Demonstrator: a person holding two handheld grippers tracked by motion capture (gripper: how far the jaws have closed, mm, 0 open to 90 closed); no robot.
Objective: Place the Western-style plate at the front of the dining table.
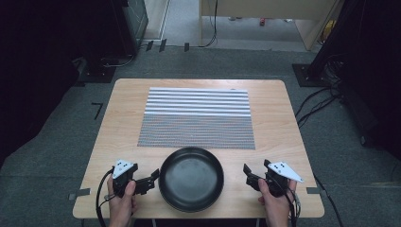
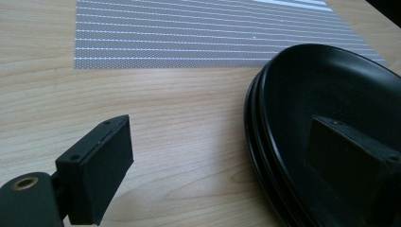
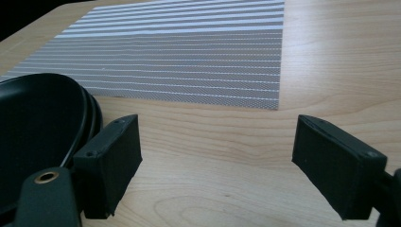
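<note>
Looking down on your table [image 1: 274,142], you have a light wood top with a striped grey-and-white mat [image 1: 196,118] laid across its middle and far part. Nearer you, just in front of the mat, sits the black pan [image 1: 191,178], centred between your hands. Your left gripper [image 1: 152,178] has its jaws apart and straddles the pan's left rim: in the left gripper view one jaw is over bare wood and the other stands inside the pan [image 2: 331,123]. Your right gripper [image 1: 249,176] is also spread wide, a little apart from the pan's right rim, over bare wood. Around the table lies grey carpet [image 1: 56,151], with cables [image 1: 317,101] trailing at the right and dark equipment on both sides.
</note>
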